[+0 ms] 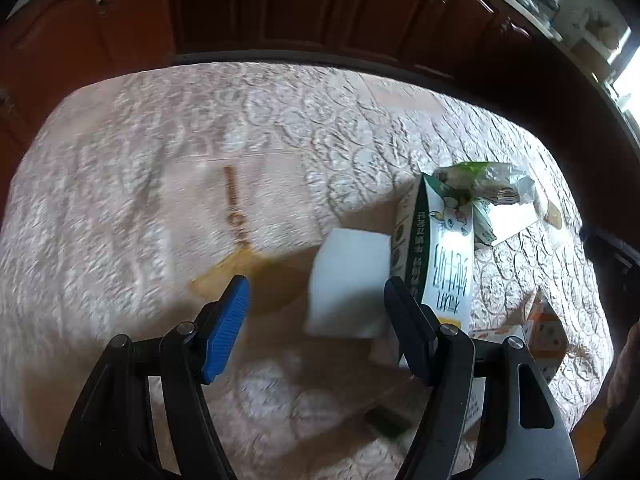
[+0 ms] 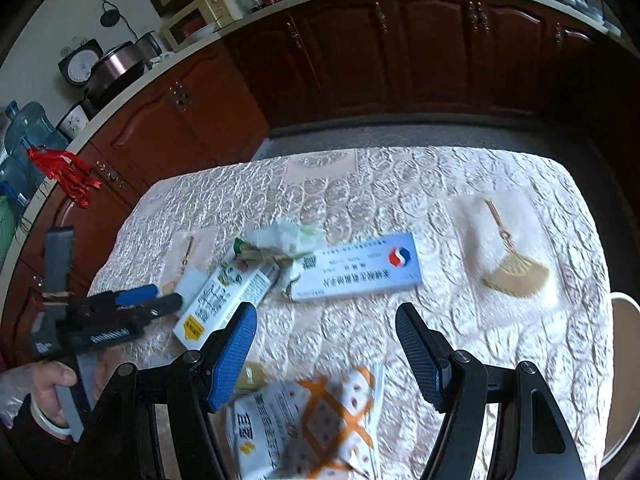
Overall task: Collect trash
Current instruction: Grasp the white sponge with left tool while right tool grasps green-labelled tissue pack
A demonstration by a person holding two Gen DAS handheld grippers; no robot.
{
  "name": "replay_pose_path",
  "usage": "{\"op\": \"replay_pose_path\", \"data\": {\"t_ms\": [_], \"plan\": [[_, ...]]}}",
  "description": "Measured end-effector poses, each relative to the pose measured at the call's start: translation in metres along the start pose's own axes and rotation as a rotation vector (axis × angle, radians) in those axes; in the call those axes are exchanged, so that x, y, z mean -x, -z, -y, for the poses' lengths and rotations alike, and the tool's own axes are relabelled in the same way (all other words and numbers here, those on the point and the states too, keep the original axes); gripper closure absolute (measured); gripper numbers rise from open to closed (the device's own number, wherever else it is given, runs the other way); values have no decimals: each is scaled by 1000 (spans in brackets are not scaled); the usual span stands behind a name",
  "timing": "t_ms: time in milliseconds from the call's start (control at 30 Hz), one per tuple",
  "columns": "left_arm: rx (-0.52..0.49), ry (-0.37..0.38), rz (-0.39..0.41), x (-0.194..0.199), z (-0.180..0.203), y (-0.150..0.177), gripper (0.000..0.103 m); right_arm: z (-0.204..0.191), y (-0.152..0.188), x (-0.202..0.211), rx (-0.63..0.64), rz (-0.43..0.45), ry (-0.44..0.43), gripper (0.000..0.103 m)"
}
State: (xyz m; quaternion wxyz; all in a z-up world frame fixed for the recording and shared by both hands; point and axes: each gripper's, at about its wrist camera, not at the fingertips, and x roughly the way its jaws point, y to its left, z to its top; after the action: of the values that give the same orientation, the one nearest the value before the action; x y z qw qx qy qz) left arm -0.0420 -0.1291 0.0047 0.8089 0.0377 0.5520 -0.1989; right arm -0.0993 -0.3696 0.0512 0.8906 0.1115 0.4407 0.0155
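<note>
Trash lies on a table under a pale embossed cloth (image 2: 400,184). A blue-and-white medicine box (image 2: 360,268), a green-and-white carton (image 2: 224,296) and a crumpled wrapper (image 2: 284,238) sit mid-table, with an orange-and-white packet (image 2: 312,420) nearer. My right gripper (image 2: 326,308) hangs open above the cloth between box and packet, holding nothing. My left gripper (image 2: 168,296), held by a hand (image 2: 52,380), reaches in from the left. In the left wrist view the left gripper (image 1: 316,284) is open over a blurred white block (image 1: 348,284) beside the carton (image 1: 440,256); I cannot tell whether it touches it.
Fan-shaped motifs are printed on the cloth (image 2: 516,276) (image 1: 240,264). Dark red cabinets (image 2: 360,60) stand beyond the table's far edge, with a counter of bottles and appliances above. A white curved rim (image 2: 624,320) shows at the table's right side. The packet (image 1: 544,328) lies right of the carton.
</note>
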Motion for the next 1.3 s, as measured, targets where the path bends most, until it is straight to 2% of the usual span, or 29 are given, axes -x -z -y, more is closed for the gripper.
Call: {"op": "replay_pose_path", "data": {"t_ms": [200, 233, 267, 333, 367, 467, 767, 867, 933, 967, 1033, 1100, 1200, 1300], "plan": [[-1, 40, -26, -20, 2, -10, 35, -13, -20, -19, 9, -22, -37, 31], [4, 51, -25, -20, 0, -11, 39, -15, -22, -24, 10, -28, -44, 31], [3, 64, -21, -20, -2, -11, 52, -17, -25, -29, 11, -37, -51, 31], [-6, 98, -27, -18, -4, -10, 68, -21, -30, -39, 20, -52, -55, 31], [-3, 105, -23, -16, -6, -9, 69, -22, -31, -42, 28, -54, -54, 30], [-26, 75, 7, -6, -14, -7, 71, -28, -35, -52, 83, -74, -51, 30], [41, 74, 34, 3, -42, -12, 72, -27, -41, -76, 169, -87, -35, 30], [35, 67, 28, 0, -41, -12, 72, -25, -46, -84, 179, -73, -72, 31], [37, 64, 25, -4, -38, -13, 72, -25, -51, -90, 171, -65, -103, 42], [44, 67, 24, -6, -39, -13, 72, -24, -53, -96, 153, -73, -122, 54], [51, 71, 26, -8, -39, -13, 72, -22, -56, -101, 126, -68, -150, 57], [57, 75, 29, -9, -37, -13, 72, -22, -58, -105, 112, -47, -177, 70], [61, 75, 29, -10, -39, -14, 72, -21, -61, -110, 89, -44, -178, 72], [62, 72, 36, -12, -37, -18, 72, -19, -66, -113, 68, -52, -138, 72]]}}
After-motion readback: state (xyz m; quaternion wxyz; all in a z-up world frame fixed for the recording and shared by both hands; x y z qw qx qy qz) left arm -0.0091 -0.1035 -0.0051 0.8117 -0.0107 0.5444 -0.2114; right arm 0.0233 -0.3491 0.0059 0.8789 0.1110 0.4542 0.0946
